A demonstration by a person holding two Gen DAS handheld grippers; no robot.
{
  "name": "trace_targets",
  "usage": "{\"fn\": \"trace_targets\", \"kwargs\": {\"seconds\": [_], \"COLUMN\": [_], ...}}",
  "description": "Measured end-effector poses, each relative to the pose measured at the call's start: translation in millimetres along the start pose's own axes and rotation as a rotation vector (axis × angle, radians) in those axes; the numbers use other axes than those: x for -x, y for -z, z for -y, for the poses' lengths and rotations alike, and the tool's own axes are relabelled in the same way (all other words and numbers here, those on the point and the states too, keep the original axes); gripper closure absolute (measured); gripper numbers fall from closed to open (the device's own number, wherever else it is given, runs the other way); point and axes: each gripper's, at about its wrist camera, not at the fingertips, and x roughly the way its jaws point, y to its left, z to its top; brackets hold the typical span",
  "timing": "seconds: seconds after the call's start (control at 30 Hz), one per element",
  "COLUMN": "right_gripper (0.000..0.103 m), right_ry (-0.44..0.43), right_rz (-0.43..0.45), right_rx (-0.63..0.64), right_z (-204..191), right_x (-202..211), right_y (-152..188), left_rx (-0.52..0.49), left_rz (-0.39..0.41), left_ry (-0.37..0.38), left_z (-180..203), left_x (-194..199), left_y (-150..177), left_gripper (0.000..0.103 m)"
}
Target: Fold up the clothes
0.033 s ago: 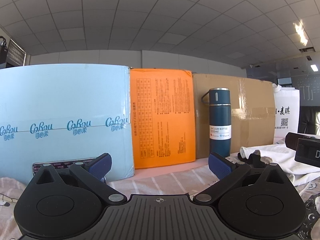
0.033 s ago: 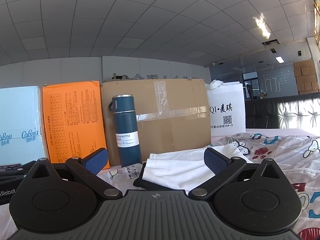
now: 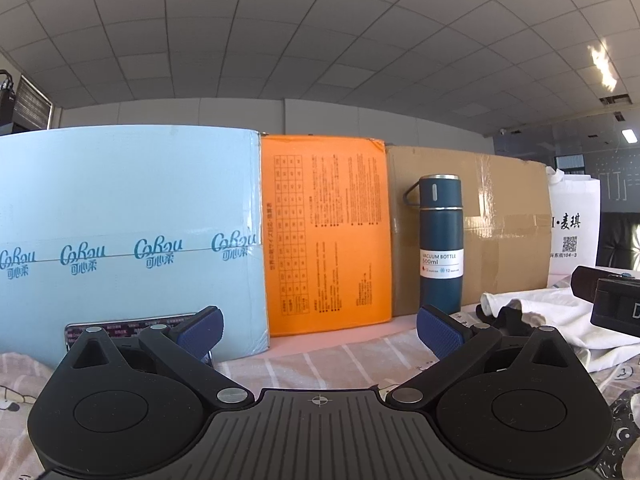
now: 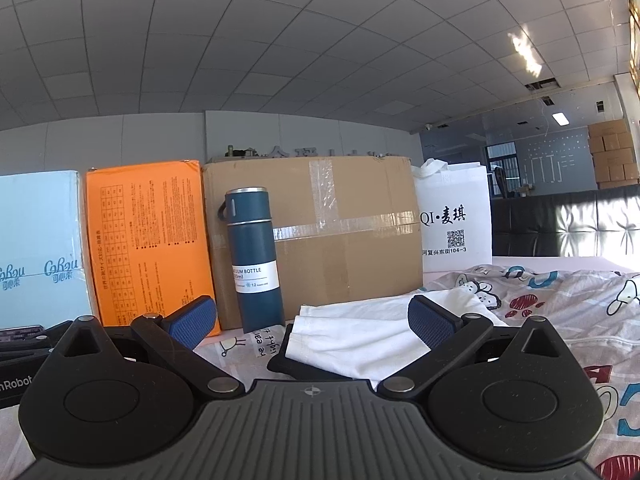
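One white garment (image 4: 360, 332) lies crumpled on the patterned bedsheet (image 4: 560, 312), partly folded over a flat black item (image 4: 288, 364) whose nature is hard to make out because the cloth covers most of it. In the right wrist view the garment sits between and just ahead of the right tongs (image 4: 312, 320), whose blue-padded fingers (image 4: 430, 322) stand wide apart and hold nothing. In the left wrist view the same garment (image 3: 532, 312) lies off to the right, its far end hidden behind the black body of the other gripper (image 3: 608, 304), which is cut off by the frame edge. The left tongs (image 3: 320, 328) are likewise spread open and empty over a striped pink part of the sheet (image 3: 320, 360). Behind them a phone-like object (image 3: 132, 328) is mostly blocked by the left finger. Further back stand a dark blue vacuum bottle (image 4: 252, 260), upright with its lid on, a taped cardboard box (image 4: 340, 240), an orange box (image 3: 328, 232), a pale blue box (image 3: 128, 232) and a white tote bag (image 4: 456, 224); all are closed or turned so that their contents cannot be seen.
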Motion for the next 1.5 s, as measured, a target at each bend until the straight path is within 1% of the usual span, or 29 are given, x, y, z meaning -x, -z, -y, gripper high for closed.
{"fn": "trace_targets", "kwargs": {"seconds": [0.13,0.2,0.3,0.47,0.67,1.1,1.33,1.5], "right_gripper": [0.000,0.000,0.000,0.000,0.000,0.000,0.000,0.000], "right_ry": [-0.010,-0.014,-0.020,-0.021,-0.036,-0.040,-0.045,-0.046], "right_rz": [0.026,0.035,0.023,0.015,0.028,0.016,0.031,0.025], "right_rx": [0.059,0.085,0.094,0.097,0.102,0.101,0.101,0.097], "right_z": [-1.9,-2.6,-4.1,-4.8,-6.2,-5.7,-5.9,-4.6], "right_x": [5.5,7.9,7.9,9.0,13.0,10.2,12.8,12.6], "right_y": [-1.1,-1.8,-0.8,-2.2,-0.8,-0.3,0.2,0.2], "left_rx": [-0.024,-0.022,-0.001,-0.005,-0.005,-0.011,-0.020,-0.016], "left_rz": [0.021,0.011,-0.003,-0.004,-0.006,0.001,0.011,0.008], "left_ry": [0.005,0.000,0.000,0.001,0.001,-0.001,-0.001,-0.001], "left_z": [5.9,8.5,1.8,0.8,1.0,2.8,4.2,3.2], "left_x": [4.6,7.9,3.9,2.4,1.5,2.7,4.3,3.8], "left_y": [0.7,1.1,0.8,0.5,0.7,0.8,0.8,0.6], "left_gripper": [0.000,0.000,0.000,0.000,0.000,0.000,0.000,0.000]}}
